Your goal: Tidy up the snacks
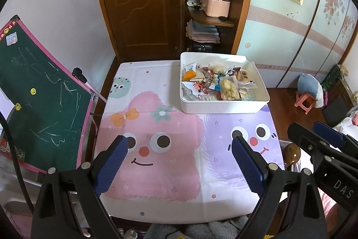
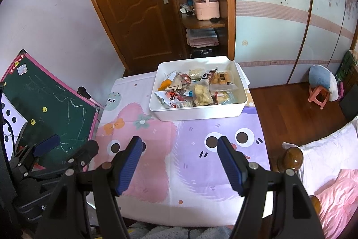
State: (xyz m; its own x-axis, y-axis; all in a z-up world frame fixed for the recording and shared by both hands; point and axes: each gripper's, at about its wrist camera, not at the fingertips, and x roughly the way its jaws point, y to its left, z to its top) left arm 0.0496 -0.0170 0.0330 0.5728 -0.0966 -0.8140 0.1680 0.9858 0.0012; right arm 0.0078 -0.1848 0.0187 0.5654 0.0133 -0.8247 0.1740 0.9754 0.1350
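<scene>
Left hand-held gripper (image 1: pixel 179 162) and right hand-held gripper (image 2: pixel 180 160) are hovering over the bare bench (image 1: pixel 156 183), jaws apart, holding nothing. The snacks (image 1: pixel 214 84) are lying jumbled in the white bin (image 1: pixel 223 108) at the far right. That is fitting either a finished gathering or a sort still pending, so any reach should be going in slowly from above, pinching one packet by its edge.

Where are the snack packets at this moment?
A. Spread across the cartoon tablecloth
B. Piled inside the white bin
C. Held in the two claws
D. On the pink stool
B: the snack packets lie heaped in the white bin, while the left claw and right claw are open and hold nothing.
</scene>
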